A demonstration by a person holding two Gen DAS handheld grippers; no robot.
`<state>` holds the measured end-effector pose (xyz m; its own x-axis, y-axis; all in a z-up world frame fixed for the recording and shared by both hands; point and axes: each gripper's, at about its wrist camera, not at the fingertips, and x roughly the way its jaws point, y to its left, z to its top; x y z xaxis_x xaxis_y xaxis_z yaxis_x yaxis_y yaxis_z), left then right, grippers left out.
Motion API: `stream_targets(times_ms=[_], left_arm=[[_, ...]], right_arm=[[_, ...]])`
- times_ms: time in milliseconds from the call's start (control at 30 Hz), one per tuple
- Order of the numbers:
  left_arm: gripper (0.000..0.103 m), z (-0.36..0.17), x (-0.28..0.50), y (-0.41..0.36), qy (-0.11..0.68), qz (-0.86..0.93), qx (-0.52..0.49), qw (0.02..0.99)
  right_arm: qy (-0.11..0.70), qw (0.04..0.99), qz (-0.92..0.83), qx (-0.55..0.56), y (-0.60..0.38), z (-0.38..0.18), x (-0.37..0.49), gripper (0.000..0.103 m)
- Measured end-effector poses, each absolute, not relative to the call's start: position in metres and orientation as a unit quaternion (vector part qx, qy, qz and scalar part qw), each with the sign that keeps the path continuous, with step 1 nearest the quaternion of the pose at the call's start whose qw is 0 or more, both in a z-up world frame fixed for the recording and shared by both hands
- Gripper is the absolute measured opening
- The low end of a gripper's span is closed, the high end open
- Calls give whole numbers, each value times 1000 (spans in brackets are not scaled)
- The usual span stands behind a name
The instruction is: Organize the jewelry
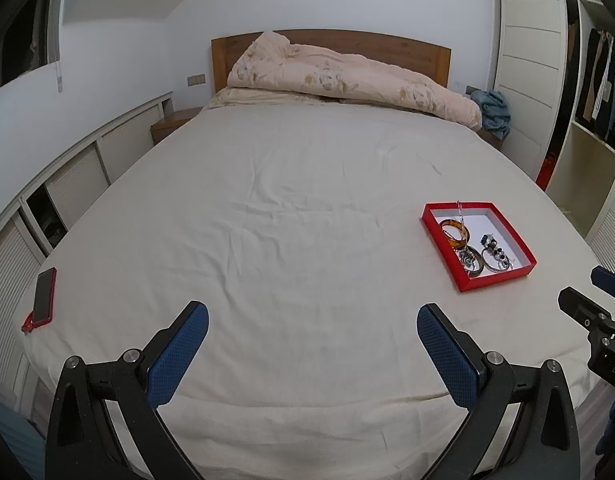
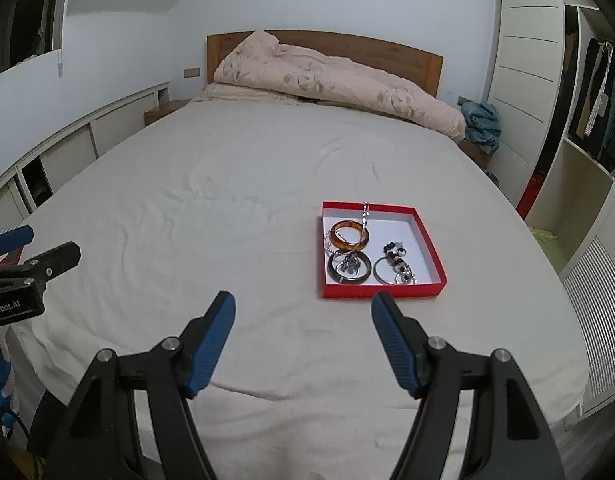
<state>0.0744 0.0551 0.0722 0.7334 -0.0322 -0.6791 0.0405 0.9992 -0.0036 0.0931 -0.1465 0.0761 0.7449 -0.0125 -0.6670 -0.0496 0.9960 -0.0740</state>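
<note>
both grippers, left [image 1: 312, 330] and right [image 2: 303, 320], gape empty; only the left view shows the phone [image 1: 44, 295].

We cannot sort the small dark trinkets [image 2: 397, 266] tangled in the red box [image 2: 427, 240] — too tiny. The phone [image 1: 44, 295] hides a red item [image 1: 27, 323]; the bed's [image 2: 227, 200] near edge is cut off.

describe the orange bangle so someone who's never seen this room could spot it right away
On the big white bed, find the shallow red tray near its right side. The amber bangle lies in the tray's far-left part, a silver chain draped across it. It is the only translucent orange ring; the bangles nearer the gripper are dark or thin metal.
</note>
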Motion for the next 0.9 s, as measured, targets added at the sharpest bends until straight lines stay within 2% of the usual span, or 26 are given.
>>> stream_targets(times_ms=[900], left_arm=[[102, 64, 74, 54, 375, -24, 7, 927]], right_arm=[[367, 929, 10, -54, -143, 70, 95, 69]])
